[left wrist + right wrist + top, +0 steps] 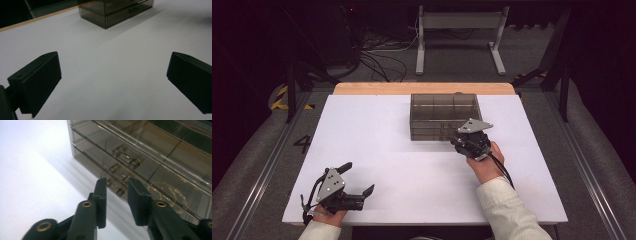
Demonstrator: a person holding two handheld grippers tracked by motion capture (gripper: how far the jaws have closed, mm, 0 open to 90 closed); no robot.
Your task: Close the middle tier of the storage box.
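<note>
While the drawer box [443,116] stands at the far middle of the white counter [377,150], the right hand-held gripper [460,141] sits at its front.
Its three clear handles [126,157] line the smoky front in the right gripper view; the lowest handle [115,189] lies just beyond the slightly parted jaws, which clasp nothing. Well apart, at the near left corner, the left hand-held gripper [358,192] rests on the counter with its jaws spread wide and nothing between them.
</note>
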